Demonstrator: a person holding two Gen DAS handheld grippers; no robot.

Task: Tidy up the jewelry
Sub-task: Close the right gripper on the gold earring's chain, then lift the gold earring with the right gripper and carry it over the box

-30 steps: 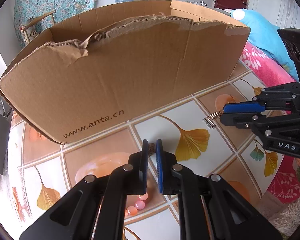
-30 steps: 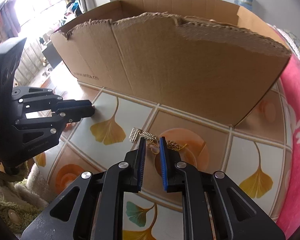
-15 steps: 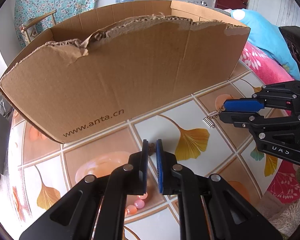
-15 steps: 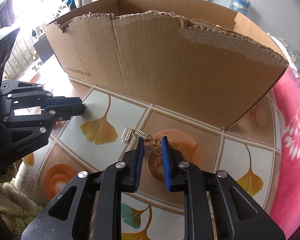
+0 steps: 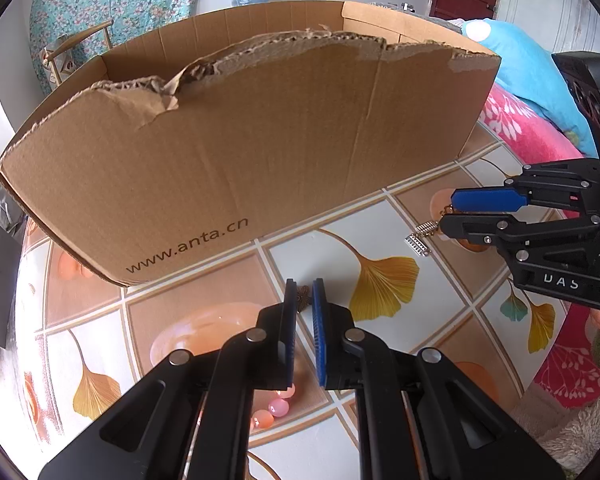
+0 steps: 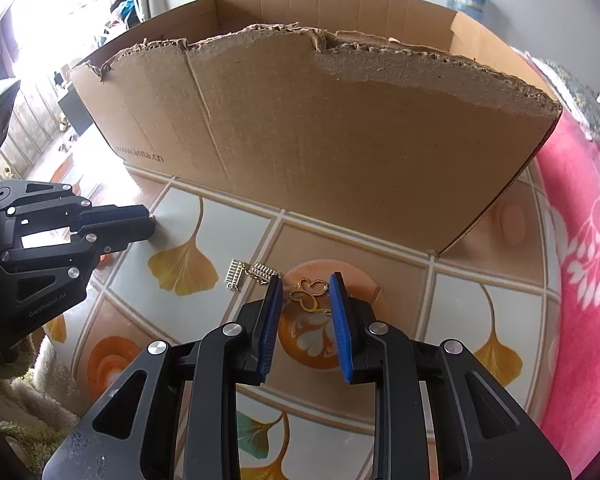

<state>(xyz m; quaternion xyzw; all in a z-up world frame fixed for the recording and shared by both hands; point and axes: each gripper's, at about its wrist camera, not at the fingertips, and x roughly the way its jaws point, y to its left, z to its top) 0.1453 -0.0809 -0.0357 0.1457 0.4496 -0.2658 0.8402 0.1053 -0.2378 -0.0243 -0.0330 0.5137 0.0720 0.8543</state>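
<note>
Now | right claw (image 6: 305,286) tilted down (opening) | straddling gold pendant (image 6: 309,293)

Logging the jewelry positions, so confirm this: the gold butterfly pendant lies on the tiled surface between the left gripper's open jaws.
Wrong gripper. The gold butterfly pendant lies on the tiled surface between the open jaws of the right gripper, as the right wrist view shows.

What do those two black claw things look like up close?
Both the left gripper and the right gripper are black plastic frames with silver rivets. Their fingers are flat and carry ribbed blue pads. White lettering marks the sides.
</note>
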